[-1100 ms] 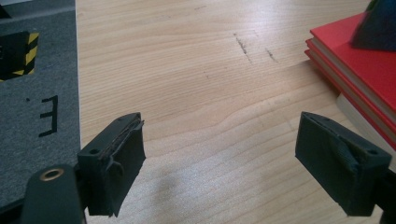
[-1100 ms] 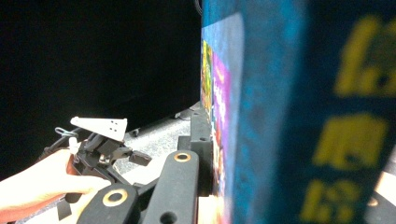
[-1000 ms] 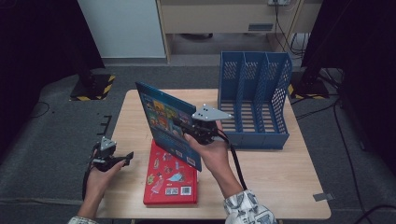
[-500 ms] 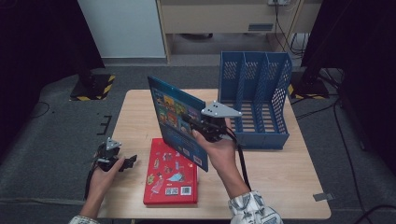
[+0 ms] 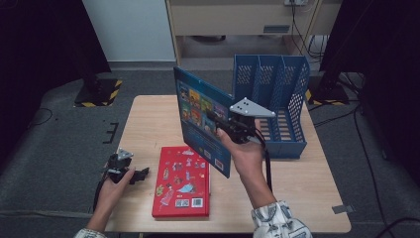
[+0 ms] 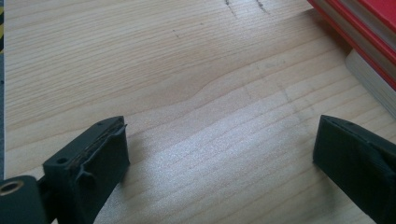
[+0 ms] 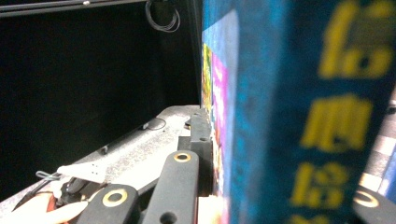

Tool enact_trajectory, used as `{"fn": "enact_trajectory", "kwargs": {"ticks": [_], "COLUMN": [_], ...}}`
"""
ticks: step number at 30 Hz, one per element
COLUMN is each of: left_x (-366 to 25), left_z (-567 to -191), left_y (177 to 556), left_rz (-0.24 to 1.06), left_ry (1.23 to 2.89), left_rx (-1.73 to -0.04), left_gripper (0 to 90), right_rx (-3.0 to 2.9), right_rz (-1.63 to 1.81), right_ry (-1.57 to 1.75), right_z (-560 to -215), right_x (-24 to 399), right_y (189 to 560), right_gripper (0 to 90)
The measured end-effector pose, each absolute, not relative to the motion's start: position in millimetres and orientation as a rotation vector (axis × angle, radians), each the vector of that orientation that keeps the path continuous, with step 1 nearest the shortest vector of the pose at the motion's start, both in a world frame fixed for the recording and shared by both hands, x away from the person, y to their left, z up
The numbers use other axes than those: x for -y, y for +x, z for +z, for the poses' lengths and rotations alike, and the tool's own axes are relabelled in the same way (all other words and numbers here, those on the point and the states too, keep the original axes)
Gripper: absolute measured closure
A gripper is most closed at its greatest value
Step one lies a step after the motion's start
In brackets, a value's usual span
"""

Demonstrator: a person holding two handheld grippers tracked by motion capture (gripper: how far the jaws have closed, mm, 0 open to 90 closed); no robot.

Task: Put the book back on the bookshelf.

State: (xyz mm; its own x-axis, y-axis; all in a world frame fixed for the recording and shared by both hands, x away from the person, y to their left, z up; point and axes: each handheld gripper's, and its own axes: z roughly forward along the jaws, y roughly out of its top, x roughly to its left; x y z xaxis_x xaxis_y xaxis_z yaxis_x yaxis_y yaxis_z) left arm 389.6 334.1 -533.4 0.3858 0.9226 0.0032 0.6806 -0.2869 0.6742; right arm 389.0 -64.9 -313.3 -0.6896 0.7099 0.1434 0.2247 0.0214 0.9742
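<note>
Blue book (image 5: 203, 119) stands clamped in right hand-held gripper (image 5: 225, 130).

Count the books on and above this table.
2: a blue book held upright in the right gripper; a red book flat on the table, possibly covering another underneath.

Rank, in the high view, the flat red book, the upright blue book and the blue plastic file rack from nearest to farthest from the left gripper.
1. Flat red book, just right of the left gripper.
2. Upright blue book, raised over the table's middle.
3. Blue plastic file rack, far right corner.
</note>
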Motion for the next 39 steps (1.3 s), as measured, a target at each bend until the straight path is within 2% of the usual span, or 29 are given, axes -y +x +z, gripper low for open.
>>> {"fn": "enact_trajectory", "kwargs": {"ticks": [19, 39], "left_x": [-333.4, -333.1], "left_z": [-536.9, -537.0], "left_y": [387.6, 387.6], "left_rz": [0.555, 0.555], "left_ry": [2.034, 2.032], "left_rx": [-1.354, -1.356], "left_gripper": [0.0, 0.0], "right_rx": [-1.838, -1.685], "right_rz": [1.662, 1.576], "right_ry": [1.021, 1.074], "right_z": [-290.4, -266.3], "right_x": [87.7, 129.1], "right_y": [392.7, 387.2], "right_gripper": [83.2, 83.2]}}
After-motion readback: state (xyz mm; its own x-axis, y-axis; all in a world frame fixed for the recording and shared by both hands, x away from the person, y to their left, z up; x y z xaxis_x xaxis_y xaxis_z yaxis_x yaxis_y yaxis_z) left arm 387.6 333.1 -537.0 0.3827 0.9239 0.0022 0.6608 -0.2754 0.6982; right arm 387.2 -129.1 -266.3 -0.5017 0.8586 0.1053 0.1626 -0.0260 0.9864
